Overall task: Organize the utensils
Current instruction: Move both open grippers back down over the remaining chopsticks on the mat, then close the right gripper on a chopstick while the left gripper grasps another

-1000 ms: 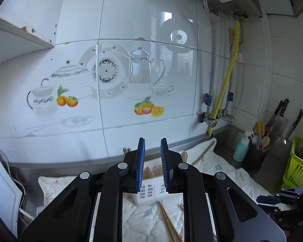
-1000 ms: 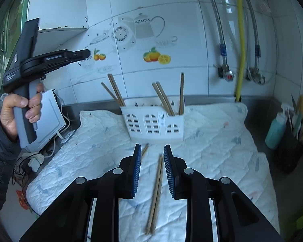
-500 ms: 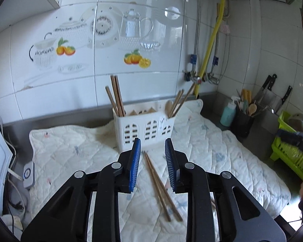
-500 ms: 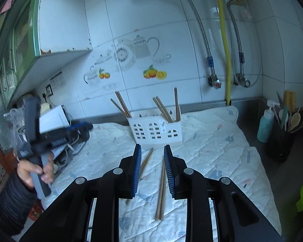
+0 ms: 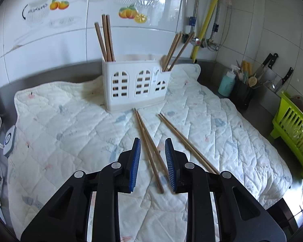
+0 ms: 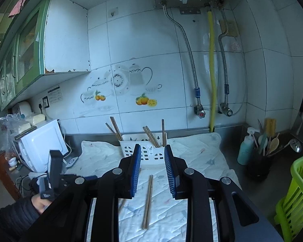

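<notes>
A white slotted utensil holder [image 5: 137, 83] stands on the quilted cloth [image 5: 70, 125], with wooden chopsticks upright in its left [image 5: 106, 38] and right [image 5: 175, 48] ends. Two pairs of chopsticks lie loose on the cloth, one pair [image 5: 149, 151] between my left fingers' line and one [image 5: 187, 143] to the right. My left gripper [image 5: 152, 143] is open and empty, low above the near pair. My right gripper [image 6: 152, 149] is open and empty, higher and farther back; the holder [image 6: 145, 151] and a loose pair [image 6: 148, 199] show between its fingers. The left gripper also shows in the right wrist view [image 6: 56, 179].
A teal bottle [image 5: 227, 82] and a dark pot of utensils [image 5: 243, 93] stand at the right, with knives [image 5: 272, 66] behind. A green rack [image 5: 295, 129] is at the far right. A white appliance [image 6: 40, 143] and cables sit at the left.
My left gripper has tilted down from the wall and come low over the loose chopsticks. My right gripper has pulled back and up, away from the holder. Both stay open.
</notes>
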`<state>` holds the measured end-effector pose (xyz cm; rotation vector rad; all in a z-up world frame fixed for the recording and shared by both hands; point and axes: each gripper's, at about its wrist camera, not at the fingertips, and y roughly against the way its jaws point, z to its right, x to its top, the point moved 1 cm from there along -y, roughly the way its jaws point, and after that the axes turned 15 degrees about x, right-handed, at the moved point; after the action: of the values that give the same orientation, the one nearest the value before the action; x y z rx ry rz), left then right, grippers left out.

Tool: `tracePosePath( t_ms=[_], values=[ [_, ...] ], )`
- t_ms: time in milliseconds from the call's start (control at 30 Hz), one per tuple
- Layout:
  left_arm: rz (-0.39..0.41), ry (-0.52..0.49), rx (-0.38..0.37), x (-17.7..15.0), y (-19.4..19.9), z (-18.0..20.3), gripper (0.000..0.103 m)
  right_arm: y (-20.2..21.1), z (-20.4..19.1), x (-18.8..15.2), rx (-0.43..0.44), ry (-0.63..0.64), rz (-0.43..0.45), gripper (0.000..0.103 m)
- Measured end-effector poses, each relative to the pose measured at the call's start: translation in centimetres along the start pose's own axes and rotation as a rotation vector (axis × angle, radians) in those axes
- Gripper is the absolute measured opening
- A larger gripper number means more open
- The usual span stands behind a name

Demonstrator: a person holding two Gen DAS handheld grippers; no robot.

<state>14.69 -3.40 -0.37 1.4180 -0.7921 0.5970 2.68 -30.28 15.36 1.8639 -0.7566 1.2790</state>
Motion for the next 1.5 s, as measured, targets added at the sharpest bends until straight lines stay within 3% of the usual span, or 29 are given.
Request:
tracePosePath(
  t_ms=[133, 467, 933, 1267, 1500],
  values=[
    [-0.042, -0.001, -0.015, -1.7, -1.1, 0.5, 0.025, -0.9, 0.6, -1.1, 0.000, -0.021, -0.025, 0.025],
    [-0.138, 0.002, -0.042, -5.1, -4.5, 1.9, 0.025, -6.2, 2.0, -9.0, -0.024, -0.076, -0.190, 0.025],
    [-0.198, -0.015, 0.039, -6.0, -8.2, 2.8, 0.024, -12.1, 4.0, -17.1, -0.057, -0.108, -0.375, 0.025],
    [-0.206, -0.005, 0.051, -5.8, -8.4, 2.5, 0.022, -15.4, 4.2, -20.1, -0.038, -0.128, -0.464, 0.014],
    [-0.208, -0.008, 0.038, -5.8, -8.5, 2.7, 0.022, -15.6, 4.0, -20.2, -0.024, -0.135, -0.459, 0.012]
  ],
)
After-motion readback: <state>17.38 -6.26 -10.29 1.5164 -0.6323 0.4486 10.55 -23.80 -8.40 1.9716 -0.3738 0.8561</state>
